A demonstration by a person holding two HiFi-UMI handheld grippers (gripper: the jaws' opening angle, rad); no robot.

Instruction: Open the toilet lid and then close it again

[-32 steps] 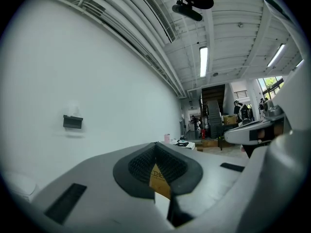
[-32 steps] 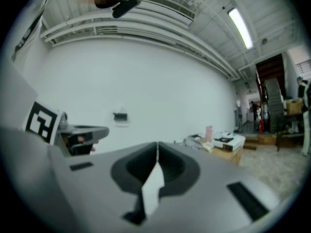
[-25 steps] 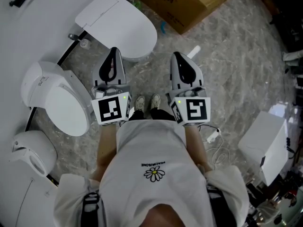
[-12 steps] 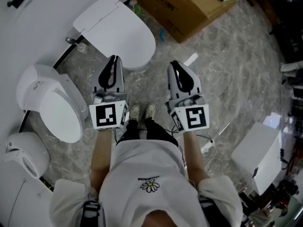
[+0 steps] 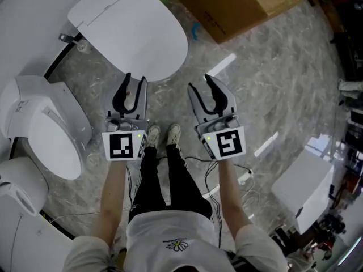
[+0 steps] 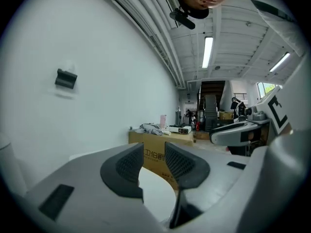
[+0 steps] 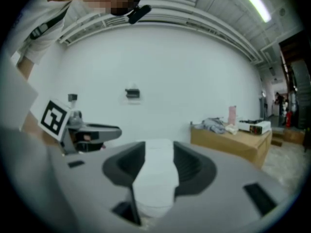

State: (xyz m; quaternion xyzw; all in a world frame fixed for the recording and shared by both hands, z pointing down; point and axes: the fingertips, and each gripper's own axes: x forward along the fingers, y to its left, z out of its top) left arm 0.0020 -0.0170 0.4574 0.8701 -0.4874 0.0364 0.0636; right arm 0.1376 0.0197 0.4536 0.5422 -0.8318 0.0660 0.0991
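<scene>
- Toilet lid (image 5: pixel 133 30): smooth, white and rounded, shut flat, with its front edge near both grippers.
- Left gripper (image 5: pixel 136 79) and right gripper (image 5: pixel 200 84): the ribbed dark jaws have just been opening. They stand apart and hold nothing.
- Marbled grey floor (image 5: pixel 266 78) lies open to the right of the lid, and a cardboard box (image 5: pixel 238 4) stands beyond.
</scene>
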